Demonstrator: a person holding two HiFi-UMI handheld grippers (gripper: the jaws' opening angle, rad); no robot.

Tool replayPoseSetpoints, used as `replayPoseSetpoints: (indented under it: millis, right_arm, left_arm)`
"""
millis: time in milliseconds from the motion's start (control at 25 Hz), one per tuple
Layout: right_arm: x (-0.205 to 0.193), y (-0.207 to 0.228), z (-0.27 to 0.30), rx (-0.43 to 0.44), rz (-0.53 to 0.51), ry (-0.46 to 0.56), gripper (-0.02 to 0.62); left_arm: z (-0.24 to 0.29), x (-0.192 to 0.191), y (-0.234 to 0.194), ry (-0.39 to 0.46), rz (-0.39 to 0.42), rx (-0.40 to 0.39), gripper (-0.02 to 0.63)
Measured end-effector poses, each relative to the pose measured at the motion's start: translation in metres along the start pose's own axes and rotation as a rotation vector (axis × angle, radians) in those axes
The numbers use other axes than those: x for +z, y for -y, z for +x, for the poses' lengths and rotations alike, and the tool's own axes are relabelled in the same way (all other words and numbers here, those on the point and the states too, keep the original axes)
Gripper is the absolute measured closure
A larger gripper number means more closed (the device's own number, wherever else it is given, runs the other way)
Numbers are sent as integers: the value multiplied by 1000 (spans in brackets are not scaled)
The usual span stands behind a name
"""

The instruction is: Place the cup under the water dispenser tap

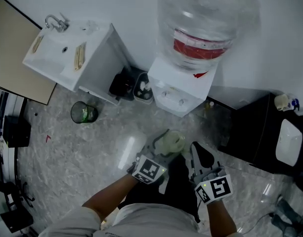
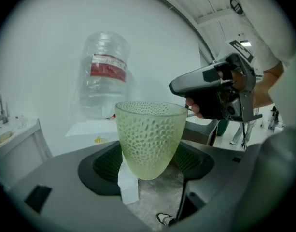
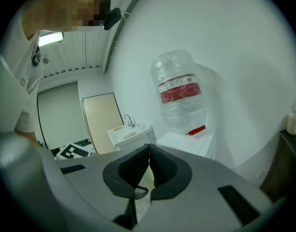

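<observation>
A pale green dimpled glass cup (image 2: 148, 137) stands upright between the pads of my left gripper (image 2: 148, 162), which is shut on its lower part. In the head view the cup (image 1: 171, 139) hangs over the floor in front of the white water dispenser (image 1: 183, 83), well short of its taps (image 1: 173, 98). A big clear bottle (image 1: 205, 19) with a red label tops the dispenser. My right gripper (image 1: 198, 149) is just right of the cup. Its pads meet with nothing between them (image 3: 148, 153).
A white sink cabinet (image 1: 67, 53) stands left of the dispenser, with a black bin (image 1: 127, 83) between them. A small dark bin (image 1: 83, 112) sits on the marbled floor. A black cabinet (image 1: 260, 132) is at the right, a beige door (image 1: 18, 53) at far left.
</observation>
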State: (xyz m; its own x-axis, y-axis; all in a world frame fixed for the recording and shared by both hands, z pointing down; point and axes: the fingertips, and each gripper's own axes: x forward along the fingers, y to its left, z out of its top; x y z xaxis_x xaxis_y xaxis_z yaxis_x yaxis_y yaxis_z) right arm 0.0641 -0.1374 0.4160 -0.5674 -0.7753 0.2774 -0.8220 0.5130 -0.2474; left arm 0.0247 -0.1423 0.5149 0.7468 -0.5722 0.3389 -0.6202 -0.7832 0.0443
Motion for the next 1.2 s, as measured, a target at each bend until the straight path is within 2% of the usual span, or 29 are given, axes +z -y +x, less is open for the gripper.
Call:
replayPoseSetpoints:
  millis: [360,640,840,1200]
  right_arm:
    - [-94,86,90,16,9,31,580]
    - [-147,115,118,43,9,12,580]
    - [-168,127,125,49,10,-29,580]
    - [-179,136,130,62,3,-49,580]
  left_arm:
    - [133,-168,-60,-72,-12,-7,262]
    - [210,-284,-86,-148,-47,11,262]
    - [245,-317,-107,-150,-59,36,262]
    - [281,-336,-122,-151,-46,52,262]
